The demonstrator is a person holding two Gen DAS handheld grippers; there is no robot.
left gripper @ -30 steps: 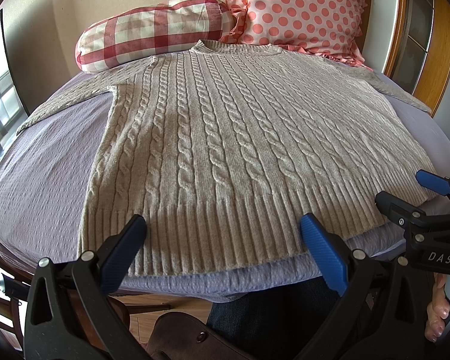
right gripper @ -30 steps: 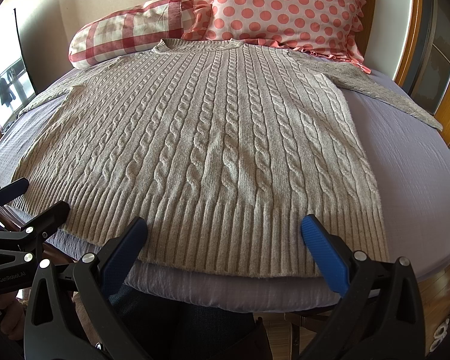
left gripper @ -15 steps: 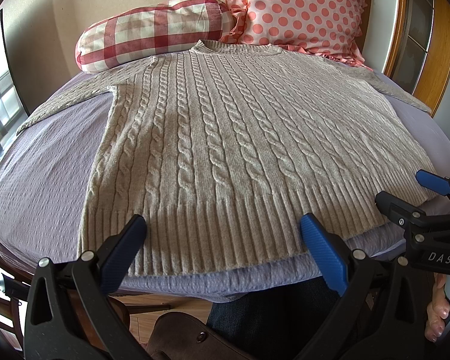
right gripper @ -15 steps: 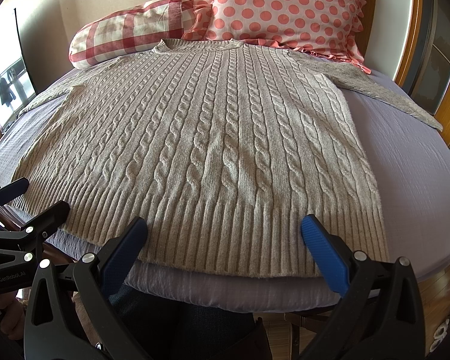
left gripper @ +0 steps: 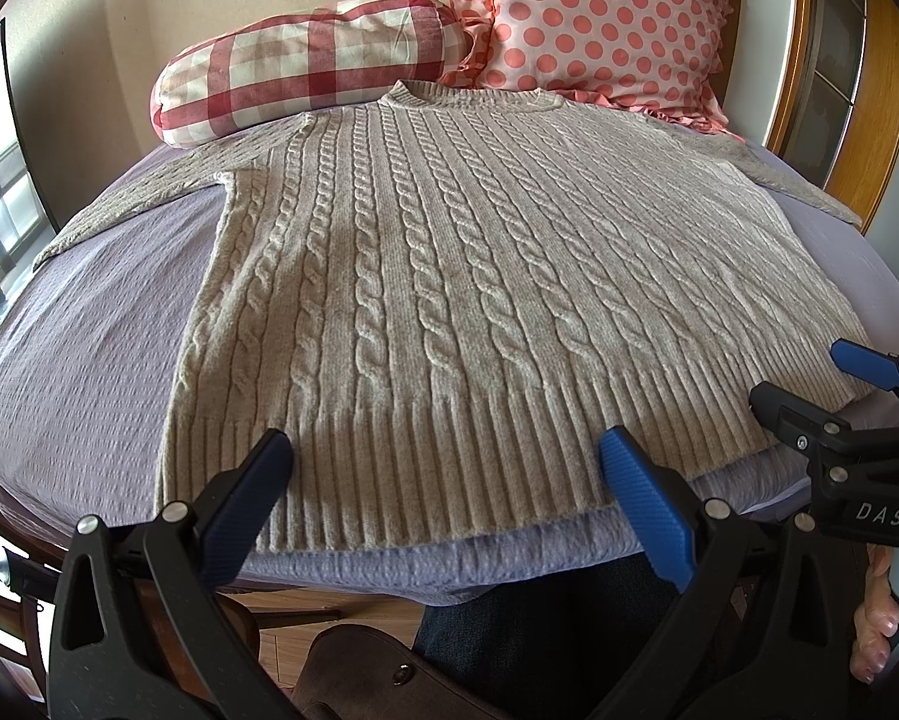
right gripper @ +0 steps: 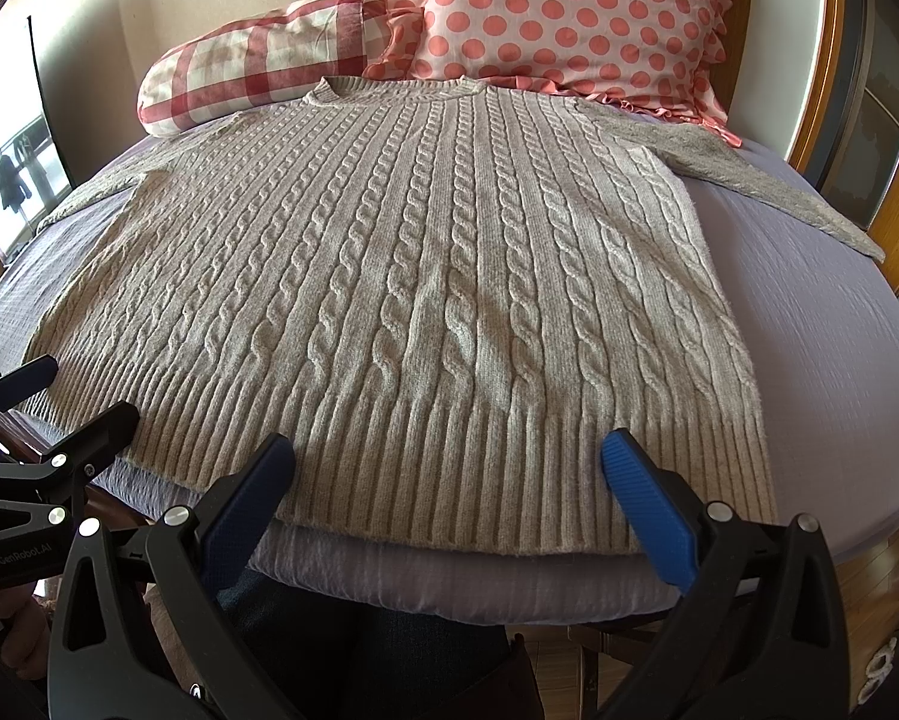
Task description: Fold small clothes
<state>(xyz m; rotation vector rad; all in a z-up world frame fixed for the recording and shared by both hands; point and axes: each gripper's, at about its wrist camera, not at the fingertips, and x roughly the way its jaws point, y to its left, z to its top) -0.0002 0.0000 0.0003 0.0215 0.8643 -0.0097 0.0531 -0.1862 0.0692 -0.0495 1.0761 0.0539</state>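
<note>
A beige cable-knit sweater lies flat and face up on a lavender sheet, collar at the far end and both sleeves spread out sideways; it also shows in the right wrist view. My left gripper is open and empty, just above the ribbed hem near its left half. My right gripper is open and empty above the hem's right half. Each gripper shows at the edge of the other's view: the right one and the left one.
A red checked bolster pillow and a pink polka-dot pillow lie beyond the collar. A wooden frame rises at the right. The sheet's front edge drops off just below the hem, with the person's dark trousers below.
</note>
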